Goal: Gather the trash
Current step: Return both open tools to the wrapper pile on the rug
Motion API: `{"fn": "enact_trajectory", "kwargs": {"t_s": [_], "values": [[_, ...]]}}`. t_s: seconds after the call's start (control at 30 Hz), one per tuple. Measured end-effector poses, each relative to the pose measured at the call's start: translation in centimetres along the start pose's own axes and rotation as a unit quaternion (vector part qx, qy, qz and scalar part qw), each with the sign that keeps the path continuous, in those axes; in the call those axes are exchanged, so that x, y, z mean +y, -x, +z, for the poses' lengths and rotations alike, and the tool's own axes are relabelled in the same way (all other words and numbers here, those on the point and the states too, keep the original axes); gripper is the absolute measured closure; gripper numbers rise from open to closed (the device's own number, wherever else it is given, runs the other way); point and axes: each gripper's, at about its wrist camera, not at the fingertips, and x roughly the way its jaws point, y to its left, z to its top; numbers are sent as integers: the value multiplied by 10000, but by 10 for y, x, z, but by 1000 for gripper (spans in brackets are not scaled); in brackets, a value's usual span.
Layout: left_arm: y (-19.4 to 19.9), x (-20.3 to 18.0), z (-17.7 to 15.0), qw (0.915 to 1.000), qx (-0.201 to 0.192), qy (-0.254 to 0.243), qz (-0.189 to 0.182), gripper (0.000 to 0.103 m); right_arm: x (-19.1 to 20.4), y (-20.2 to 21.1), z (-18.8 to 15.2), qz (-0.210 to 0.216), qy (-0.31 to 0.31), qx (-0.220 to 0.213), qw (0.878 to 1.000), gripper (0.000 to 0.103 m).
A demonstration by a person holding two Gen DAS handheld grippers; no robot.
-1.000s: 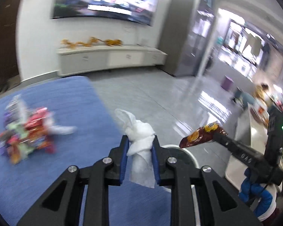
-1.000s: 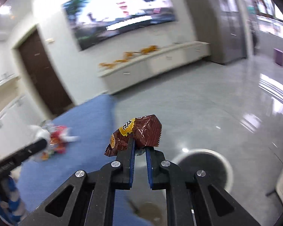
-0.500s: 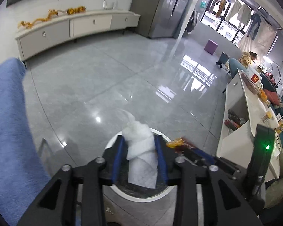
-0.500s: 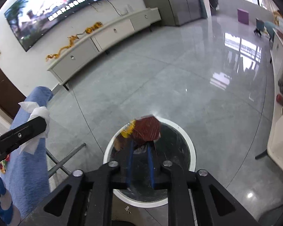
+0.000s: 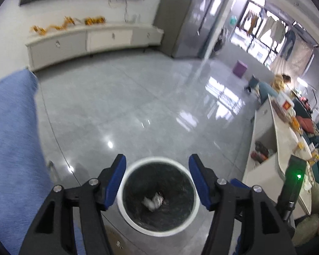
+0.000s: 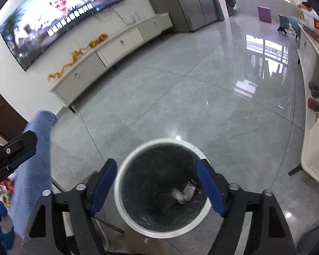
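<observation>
A round white-rimmed trash bin [image 5: 138, 164] with a dark liner stands on the grey floor, directly below both grippers. At its bottom lie a white crumpled tissue [image 5: 152, 200] and a shiny wrapper. In the right wrist view the same bin [image 6: 127, 159] holds the tissue [image 6: 178, 194] beside the wrapper [image 6: 189, 188]. My left gripper [image 5: 157, 165] hangs above the bin, its jaws opening with nothing between them. My right gripper [image 6: 157, 170] is also over the bin, jaws opening wide and empty. The left gripper's finger [image 6: 14, 148] shows at the left edge of the right wrist view.
A blue-covered table [image 5: 10, 148] lies to the left, with a pile of colourful wrappers [image 6: 5, 188] on it. A white counter [image 5: 287, 140] with shelves and bottles runs along the right. A low white TV cabinet [image 6: 108, 51] stands by the far wall.
Both grippers came from the blue table to above the bin and opened. The white tissue left the left gripper and the brown snack wrapper left the right; both now lie in the bin.
</observation>
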Motion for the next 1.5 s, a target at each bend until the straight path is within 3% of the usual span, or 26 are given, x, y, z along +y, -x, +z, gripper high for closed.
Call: {"fn": "enact_trajectory", "kwargs": {"t_s": [0.13,0.3,0.47,0.57,0.7,0.87,1.03,1.13,1.23,1.5], "values": [[45,16,3,9984,-503,8,261,44,21,27,5,445,69,-305,9985,0],[106,49,0,9943,-812,42,685,44,72,67,8,1011,541,-691,9910,0],[177,101,-16,9835,-1271,308,1250,44,121,102,6,1401,1005,-1118,9787,0],[221,136,-31,9731,-1532,518,1638,44,154,116,1,1568,1359,-1246,9703,0],[279,185,-49,9565,-1833,817,2117,44,195,124,-2,1778,1492,-1010,9674,0],[344,246,-68,9277,-2132,1236,2805,43,244,132,-7,1889,1894,-945,9589,0],[381,295,-92,8987,-2232,1608,3416,43,294,127,-17,2276,2275,-741,9439,0],[385,324,-104,8911,-2186,1917,3484,40,318,114,-29,2435,2454,-483,9371,0],[371,347,-111,8957,-1986,2115,3368,40,346,89,-42,2612,2595,-98,9297,0],[284,384,-120,9374,-1061,2144,2529,40,394,24,-78,2748,2965,751,9115,0]]}}
